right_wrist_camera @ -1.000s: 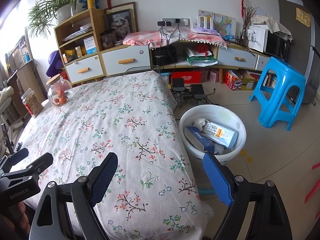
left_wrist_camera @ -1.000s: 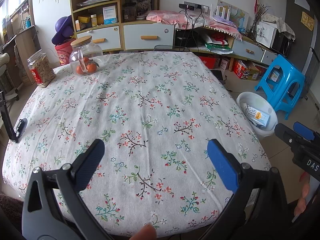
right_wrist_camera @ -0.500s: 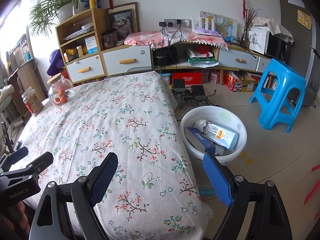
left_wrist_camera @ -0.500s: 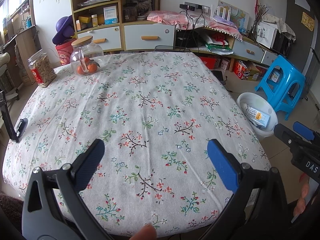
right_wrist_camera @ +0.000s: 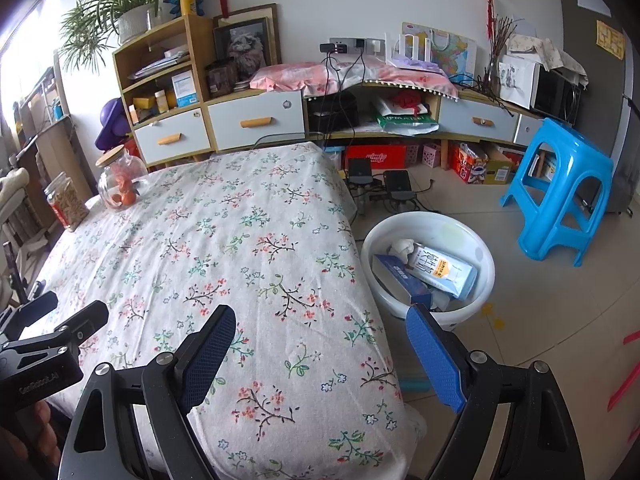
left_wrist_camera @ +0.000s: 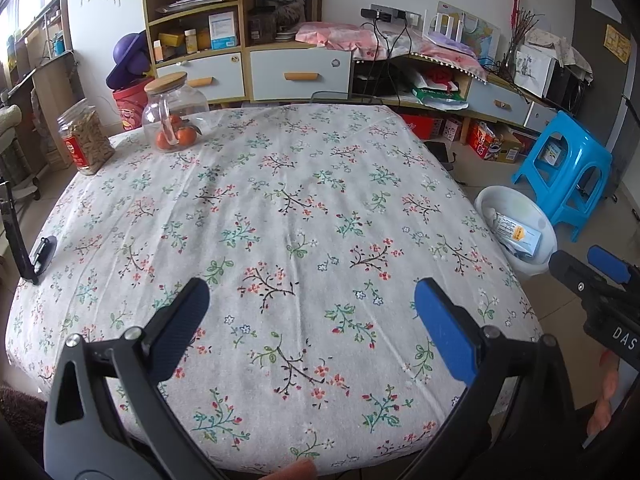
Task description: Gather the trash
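Note:
A white plastic basin (right_wrist_camera: 476, 240) stands on the floor to the right of the table; it also shows in the left wrist view (left_wrist_camera: 544, 224). In it lie a blue box (right_wrist_camera: 396, 276), a pale blue packet (right_wrist_camera: 444, 270) and a crumpled white wad (right_wrist_camera: 402, 248). My left gripper (left_wrist_camera: 312, 316) is open and empty above the near part of the flowered tablecloth (left_wrist_camera: 280, 208). My right gripper (right_wrist_camera: 320, 344) is open and empty above the table's near right corner, just short of the basin.
A glass jar with oranges (left_wrist_camera: 174, 114) and a snack jar (left_wrist_camera: 84, 140) stand at the table's far left. A blue stool (right_wrist_camera: 560, 188) stands right of the basin. Shelves and drawers (right_wrist_camera: 256, 120) line the back wall. Power adapters (right_wrist_camera: 396, 184) lie on the floor.
Both grippers have stayed open and nearly still. The right wrist view has shifted very slightly.

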`<act>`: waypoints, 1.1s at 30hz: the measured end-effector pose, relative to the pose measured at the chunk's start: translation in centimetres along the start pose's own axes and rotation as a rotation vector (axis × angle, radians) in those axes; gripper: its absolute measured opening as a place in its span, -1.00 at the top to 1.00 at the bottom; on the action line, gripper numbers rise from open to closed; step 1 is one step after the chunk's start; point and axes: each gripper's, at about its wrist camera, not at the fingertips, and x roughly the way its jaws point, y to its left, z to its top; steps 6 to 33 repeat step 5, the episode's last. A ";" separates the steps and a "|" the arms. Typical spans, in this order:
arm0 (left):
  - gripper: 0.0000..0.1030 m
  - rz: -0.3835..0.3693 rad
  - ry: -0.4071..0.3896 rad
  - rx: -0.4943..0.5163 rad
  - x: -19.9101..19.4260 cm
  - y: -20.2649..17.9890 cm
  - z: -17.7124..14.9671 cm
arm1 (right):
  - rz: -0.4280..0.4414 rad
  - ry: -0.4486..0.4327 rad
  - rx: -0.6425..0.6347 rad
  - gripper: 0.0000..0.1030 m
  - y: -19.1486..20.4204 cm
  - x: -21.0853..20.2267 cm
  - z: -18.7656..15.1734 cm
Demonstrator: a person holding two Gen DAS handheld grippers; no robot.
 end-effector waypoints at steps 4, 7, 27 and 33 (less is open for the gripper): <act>-0.98 -0.004 0.002 0.005 0.1 0.1 0.2 | 0.002 0.002 0.002 -0.72 0.0 0.0 0.1; -0.98 -0.004 0.003 0.006 0.1 0.0 0.2 | 0.007 0.002 0.002 -0.72 -0.1 -0.1 0.1; -0.98 -0.004 0.003 0.006 0.1 0.0 0.2 | 0.007 0.002 0.002 -0.72 -0.1 -0.1 0.1; -0.98 -0.004 0.003 0.006 0.1 0.0 0.2 | 0.007 0.002 0.002 -0.72 -0.1 -0.1 0.1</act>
